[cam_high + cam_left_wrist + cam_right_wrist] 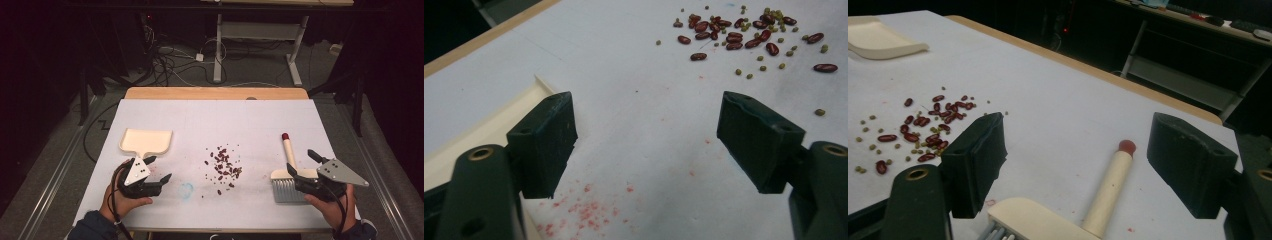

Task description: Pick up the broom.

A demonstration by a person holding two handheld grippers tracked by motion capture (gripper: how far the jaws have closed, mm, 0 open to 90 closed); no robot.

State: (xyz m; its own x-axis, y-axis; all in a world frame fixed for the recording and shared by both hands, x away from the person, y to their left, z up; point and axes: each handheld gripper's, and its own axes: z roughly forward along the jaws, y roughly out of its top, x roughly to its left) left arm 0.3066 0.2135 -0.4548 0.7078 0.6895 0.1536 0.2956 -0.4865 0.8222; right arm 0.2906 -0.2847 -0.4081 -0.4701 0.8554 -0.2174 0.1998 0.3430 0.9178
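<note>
In the high view I have my left gripper (159,169) at the lower left, jaws spread wide and holding nothing, right at the handle of the cream plastic dustpan (146,141) lying just above it. At centre frame sits the scatter of dark red beans and small green ones (223,165) on the white table cover (250,120). At the lower right, my right gripper (301,163) gapes wide and empty around the cream hand brush with its red-tipped handle (287,150), pads not touching it.
</note>
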